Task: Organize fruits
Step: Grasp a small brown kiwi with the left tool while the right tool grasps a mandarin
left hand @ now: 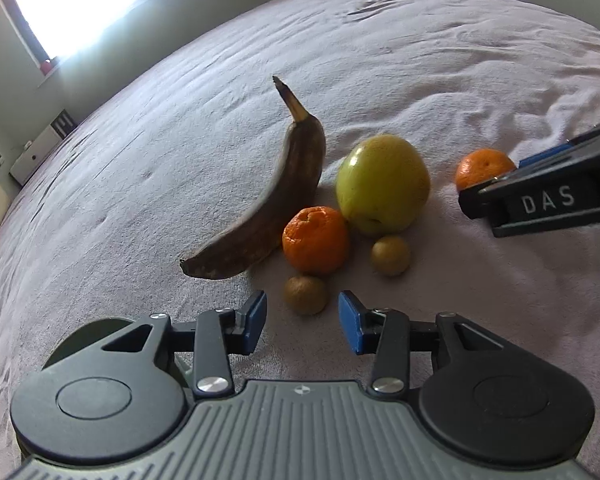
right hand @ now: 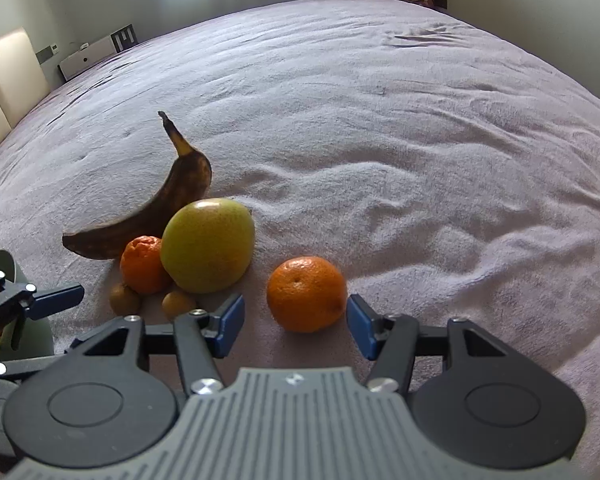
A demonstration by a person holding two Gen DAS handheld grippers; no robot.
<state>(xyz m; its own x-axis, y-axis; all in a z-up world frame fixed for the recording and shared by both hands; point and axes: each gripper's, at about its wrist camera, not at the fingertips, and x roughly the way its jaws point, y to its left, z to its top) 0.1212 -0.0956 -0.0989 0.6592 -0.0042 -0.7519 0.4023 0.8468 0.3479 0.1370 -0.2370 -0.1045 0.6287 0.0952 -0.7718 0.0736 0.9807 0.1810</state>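
On the grey blanket lie a brown overripe banana (left hand: 276, 196) (right hand: 148, 216), a green apple (left hand: 382, 184) (right hand: 208, 246), a mandarin (left hand: 315, 239) (right hand: 143, 264) beside them, two small brown fruits (left hand: 305, 294) (left hand: 391, 255) (right hand: 125, 299) (right hand: 178, 304), and a second mandarin (left hand: 484, 168) (right hand: 307, 294) apart to the right. My left gripper (left hand: 303, 320) is open, just short of the nearer small brown fruit. My right gripper (right hand: 296, 322) is open, its blue pads either side of the second mandarin, close to it. The right gripper also shows in the left wrist view (left hand: 540, 196).
A grey-green bowl (right hand: 16, 280) (left hand: 80, 336) sits under and left of the left gripper, with something yellow in it. The blanket (right hand: 420, 160) stretches wide beyond the fruits. A chair (right hand: 12, 68), a white box (right hand: 88, 56) and a window are at the far side.
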